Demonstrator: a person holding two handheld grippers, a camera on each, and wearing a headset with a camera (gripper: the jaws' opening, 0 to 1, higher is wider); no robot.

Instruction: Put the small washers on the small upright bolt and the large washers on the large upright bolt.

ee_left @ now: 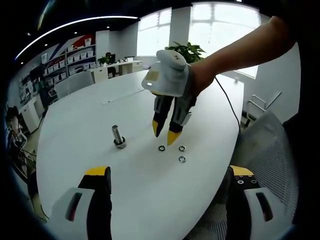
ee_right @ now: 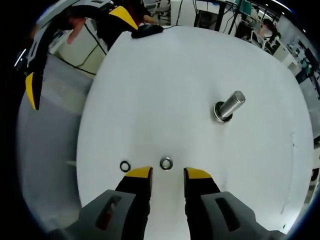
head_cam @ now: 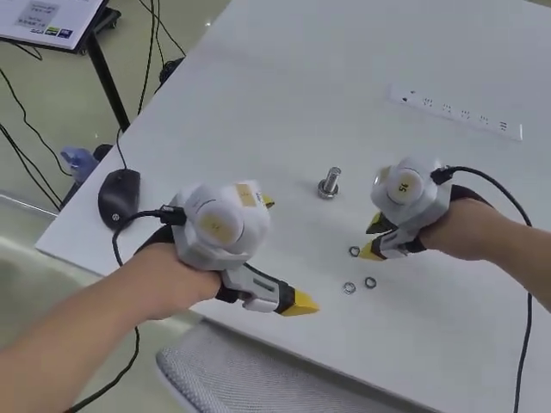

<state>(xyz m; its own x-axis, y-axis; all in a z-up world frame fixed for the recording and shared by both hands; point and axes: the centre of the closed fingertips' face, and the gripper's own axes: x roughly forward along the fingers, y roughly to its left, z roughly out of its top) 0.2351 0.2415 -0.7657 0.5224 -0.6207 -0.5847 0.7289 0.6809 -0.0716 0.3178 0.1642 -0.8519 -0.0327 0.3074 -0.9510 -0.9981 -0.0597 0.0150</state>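
Head view: a person at a white surface (head_cam: 284, 95) holds the left gripper (head_cam: 282, 251) with its yellow-tipped jaws spread wide and nothing between them. The right gripper (head_cam: 372, 239) hangs with its tips low over the surface, its jaws a modest way apart. An upright bolt (head_cam: 329, 182) stands between the two grippers, farther from the person. Three washers (head_cam: 354, 251) lie flat near the right gripper's tips, one just beside them and two a little nearer the person. A black mouse (head_cam: 119, 196) sits at the surface's left edge, and a white power strip (head_cam: 456, 112) lies at the far right.

Left gripper view: the left gripper's (ee_left: 169, 172) own jaws rise far apart at the bottom. Across the surface the right gripper (ee_left: 167, 132) points down just above the three washers (ee_left: 162, 148), with the bolt (ee_left: 118, 136) to their left.

Right gripper view: the right gripper (ee_right: 168, 173) is parted and holds nothing. One washer (ee_right: 166, 163) lies just ahead of the gap and another just left of the left jaw tip. The bolt (ee_right: 227, 107) stands well beyond, to the right.
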